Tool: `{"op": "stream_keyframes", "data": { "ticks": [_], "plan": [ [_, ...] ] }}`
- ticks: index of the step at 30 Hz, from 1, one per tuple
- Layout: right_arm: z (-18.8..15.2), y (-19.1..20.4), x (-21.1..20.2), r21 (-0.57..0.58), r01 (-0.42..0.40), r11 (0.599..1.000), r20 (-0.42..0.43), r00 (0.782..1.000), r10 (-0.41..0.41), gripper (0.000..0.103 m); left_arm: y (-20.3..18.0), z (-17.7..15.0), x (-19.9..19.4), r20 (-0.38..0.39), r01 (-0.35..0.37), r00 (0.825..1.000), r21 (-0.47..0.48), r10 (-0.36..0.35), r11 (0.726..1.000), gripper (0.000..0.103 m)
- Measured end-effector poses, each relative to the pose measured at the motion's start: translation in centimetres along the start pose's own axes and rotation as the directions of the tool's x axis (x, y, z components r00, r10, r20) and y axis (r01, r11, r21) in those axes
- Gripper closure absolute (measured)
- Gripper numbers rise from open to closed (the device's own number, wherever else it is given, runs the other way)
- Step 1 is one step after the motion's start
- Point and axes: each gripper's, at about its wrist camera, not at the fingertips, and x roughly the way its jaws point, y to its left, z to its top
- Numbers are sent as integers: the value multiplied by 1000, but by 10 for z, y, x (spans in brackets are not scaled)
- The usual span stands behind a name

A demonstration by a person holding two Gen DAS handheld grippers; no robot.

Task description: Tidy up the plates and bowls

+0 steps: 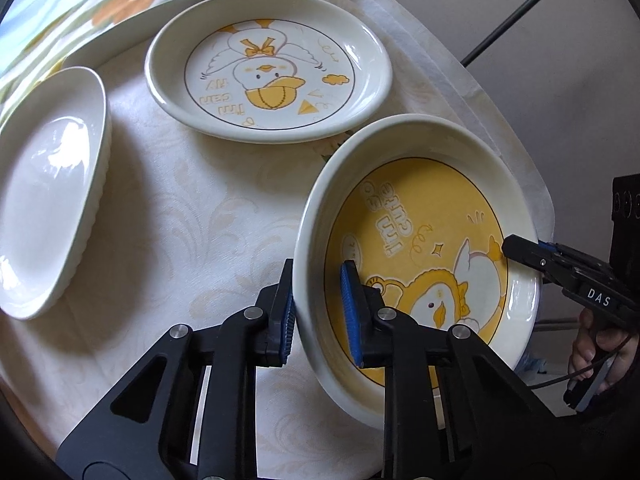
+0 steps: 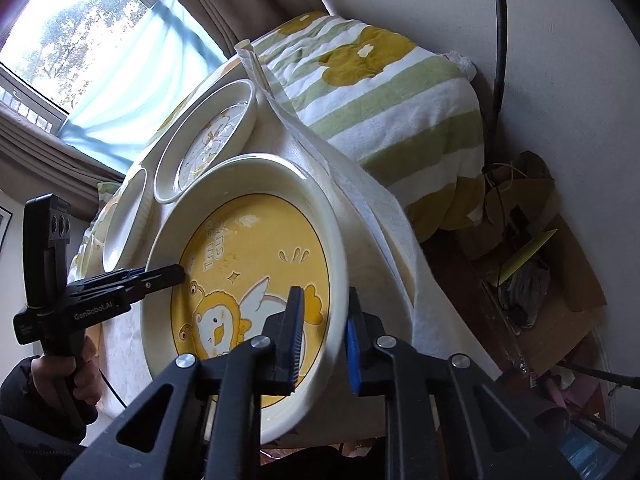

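On a cream damask-clothed table [image 1: 192, 200] near a curtained window [image 2: 80, 52], both grippers' fingers clamp the yellow bowl [image 1: 424, 240], lettered "I'm so cute": left gripper [image 1: 320, 312] at its 9 o'clock rim, right gripper [image 2: 325, 336], marked "DAS", at 3 o'clock.

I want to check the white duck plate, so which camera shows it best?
The left wrist view: the white duck plate lies whole and unobstructed, its drawing readable. In the right wrist view it appears small, foreshortened and partly hidden behind the yellow bowl.
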Motion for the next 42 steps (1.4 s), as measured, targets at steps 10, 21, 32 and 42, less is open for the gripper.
{"op": "stream_keyframes", "data": {
  "ticks": [10,21,32,42],
  "plan": [
    [2,4,-1,-16,13,1000,-16,1000,-13,86,-8,-2,-1,-11,-47,999,27,48,999,84],
    [12,24,-6,-108,1,994,-45,999,-6,85,-6,-20,-28,13,-78,997,-38,78,996,84],
    [30,110,11,-338,-144,930,-167,982,91,85,36,-82,-104,103,-159,975,-299,197,941,84],
    [-1,210,58,-477,-287,831,-317,938,142,85,102,-168,-156,108,-198,950,-514,292,835,84]
  ]
}}
